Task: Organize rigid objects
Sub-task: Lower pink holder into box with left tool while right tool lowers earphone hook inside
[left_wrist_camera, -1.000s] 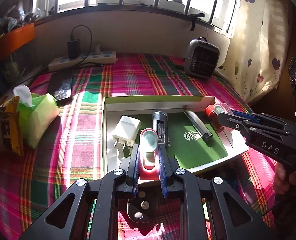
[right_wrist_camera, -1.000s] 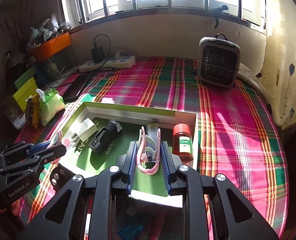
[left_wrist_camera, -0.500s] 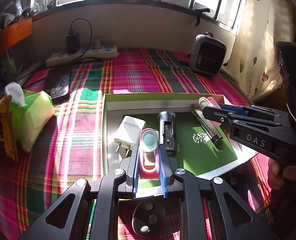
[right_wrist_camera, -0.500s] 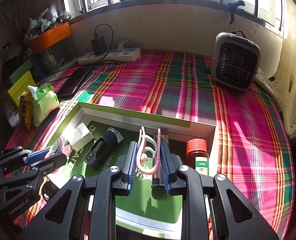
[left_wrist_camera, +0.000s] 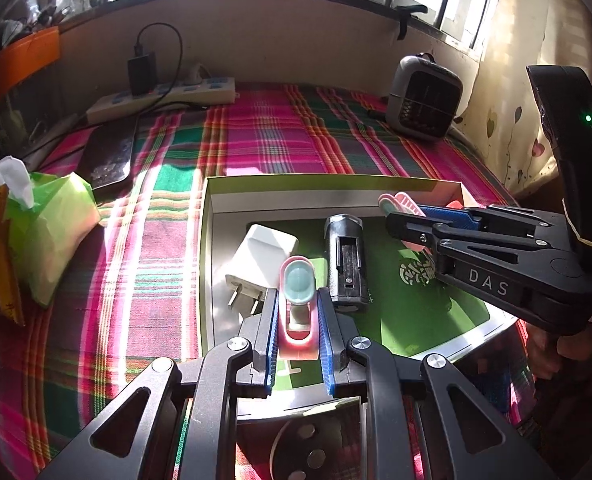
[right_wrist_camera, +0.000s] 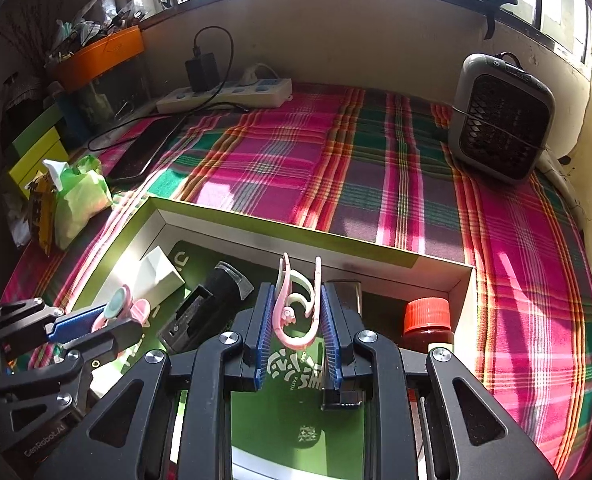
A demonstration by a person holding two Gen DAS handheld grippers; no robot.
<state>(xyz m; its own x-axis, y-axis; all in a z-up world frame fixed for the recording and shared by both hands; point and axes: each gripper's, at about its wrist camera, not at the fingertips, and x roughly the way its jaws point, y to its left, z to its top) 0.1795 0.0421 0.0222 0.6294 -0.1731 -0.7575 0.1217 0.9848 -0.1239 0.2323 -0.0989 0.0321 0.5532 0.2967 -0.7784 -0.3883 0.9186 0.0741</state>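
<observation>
Tissue pack at left edge of plaid cloth, partly cut off by yellow packet. Dark phone beyond it, screen detail unclear. Shallow box at cloth's near middle. Inside, along left wall: white charger, prongs toward camera. Left gripper pinching pink case over box's near edge; case's lower end hidden between pads. Black flashlight just beside. Right gripper clamped on pink clip above green liner. Red-capped bottle in right corner, label cut off by gripper. Heater at far right edge.
</observation>
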